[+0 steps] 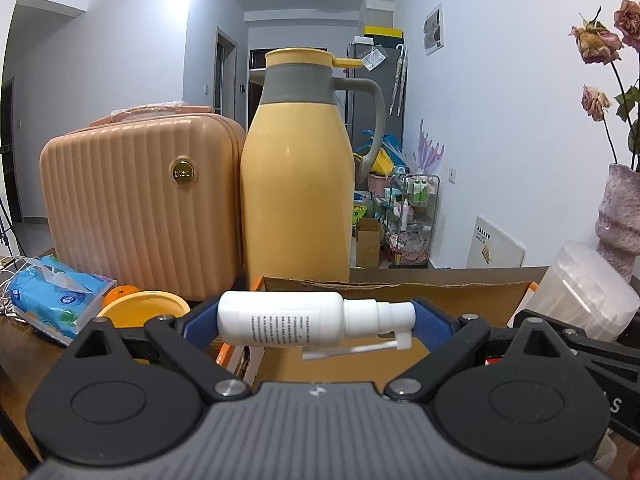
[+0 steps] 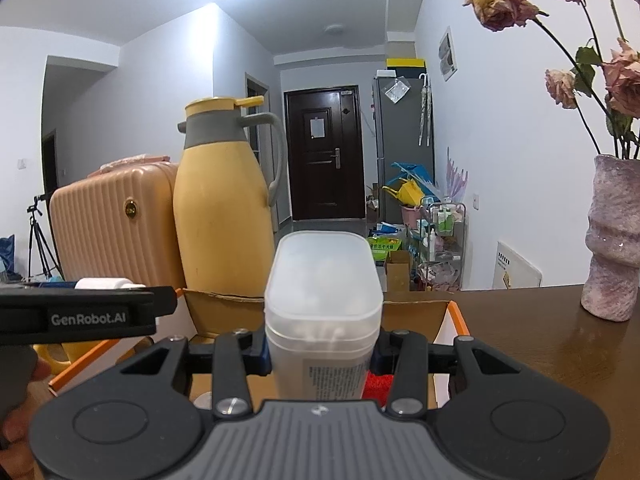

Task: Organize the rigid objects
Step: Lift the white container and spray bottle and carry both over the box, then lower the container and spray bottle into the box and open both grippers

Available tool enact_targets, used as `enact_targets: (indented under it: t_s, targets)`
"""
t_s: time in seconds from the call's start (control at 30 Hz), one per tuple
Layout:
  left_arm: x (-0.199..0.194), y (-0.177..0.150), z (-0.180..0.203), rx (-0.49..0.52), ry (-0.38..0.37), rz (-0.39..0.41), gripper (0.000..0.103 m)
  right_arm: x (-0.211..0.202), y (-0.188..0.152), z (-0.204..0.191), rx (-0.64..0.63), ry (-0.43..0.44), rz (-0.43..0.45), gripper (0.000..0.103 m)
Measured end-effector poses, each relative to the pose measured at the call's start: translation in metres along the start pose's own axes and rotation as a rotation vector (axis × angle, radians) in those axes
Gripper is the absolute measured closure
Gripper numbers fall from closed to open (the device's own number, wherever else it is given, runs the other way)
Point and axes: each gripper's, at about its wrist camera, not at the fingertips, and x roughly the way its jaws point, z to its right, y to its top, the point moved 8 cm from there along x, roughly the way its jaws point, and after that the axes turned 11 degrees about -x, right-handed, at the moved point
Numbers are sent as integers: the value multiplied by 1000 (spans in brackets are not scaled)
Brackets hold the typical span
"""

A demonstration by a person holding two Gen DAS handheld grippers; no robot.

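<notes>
Dark brown wood table (image 2: pixel 540 344), glossy, right part bare. Far side opens to a white-walled hallway with a dark door (image 2: pixel 326 152), grey fridge (image 2: pixel 404 132), wire rack (image 2: pixel 444 236) and floor clutter near it. Ceiling light blown out at top of the right wrist view.

On the table: open cardboard box (image 1: pixel 400 288) with orange edge, near centre. Behind it a yellow thermos jug (image 1: pixel 298 184) with grey collar and handle, touching a peach ribbed suitcase (image 1: pixel 140 200) on its left. Far right a pink textured vase (image 2: pixel 612 240) with dried roses (image 2: pixel 504 4). Left: blue tissue pack (image 1: pixel 56 296), yellow bowl (image 1: pixel 144 308), an orange (image 1: pixel 120 292) just behind it, mostly hidden.

Left hand-held gripper (image 1: pixel 316 320) clenched on a white spray bottle (image 1: pixel 288 320), held sideways, nozzle to the right, above the box's near-left part. Right hand-held gripper (image 2: pixel 322 352) clamped on a translucent lidded container (image 2: pixel 324 304), upright, over the box's near side.

Box contents mostly hidden by the grippers; something red (image 2: pixel 378 386) peeks out, unidentifiable. Label print on both items too small to read. Tripod (image 2: pixel 38 236) far left, partly cut off. The container's contents are whitish, blurred.
</notes>
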Motion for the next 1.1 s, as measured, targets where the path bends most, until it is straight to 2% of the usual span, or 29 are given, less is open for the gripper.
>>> enact_targets:
  t_s: [0.2, 0.27, 0.3, 0.33, 0.4, 0.43, 1.1]
  targets:
    - [5, -4, -1, 14, 10, -17, 3, 8, -6, 2, -13, 6, -54, 61]
    - [5, -2, -3, 6, 12, -11, 0, 7, -6, 5, -8, 1, -49, 55]
    - [5, -1, -4, 5, 17, -5, 0, 6, -5, 6, -6, -3, -46, 40]
    - [4, -1, -5, 6, 21, -2, 0, 4, -4, 7, -2, -7, -36, 20]
    - [6, -2, -7, 5, 35, -5, 0, 0, -1, 9, 3, -10, -18, 3]
    - [7, -2, -8, 2, 42, -8, 0, -1, 0, 10, 2, -13, -12, 0]
    - [4, 1, -15, -27, 57, -13, 0, -14, 2, 11, -25, -63, 2, 0]
